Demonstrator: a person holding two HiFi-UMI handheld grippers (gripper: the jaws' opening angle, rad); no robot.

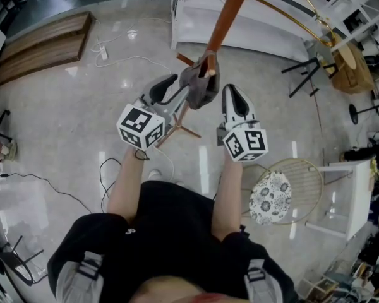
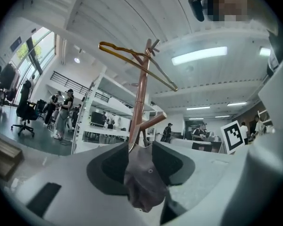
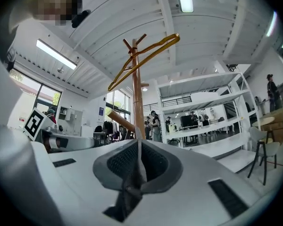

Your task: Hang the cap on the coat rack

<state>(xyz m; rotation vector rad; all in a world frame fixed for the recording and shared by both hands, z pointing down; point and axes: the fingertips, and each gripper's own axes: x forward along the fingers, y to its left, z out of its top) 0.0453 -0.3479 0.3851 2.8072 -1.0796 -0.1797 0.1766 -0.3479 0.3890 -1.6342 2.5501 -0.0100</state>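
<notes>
Pinching the grey cap (image 1: 200,86) tightly, the right gripper (image 1: 231,92) steadies it against the wooden coat rack (image 1: 225,16) for hooking, while the left gripper (image 1: 169,86) (jaws spread) merely straddles it.

Glossy pale floor (image 1: 63,125), white shelving (image 3: 212,105), ceiling strip lights (image 2: 198,55).
</notes>
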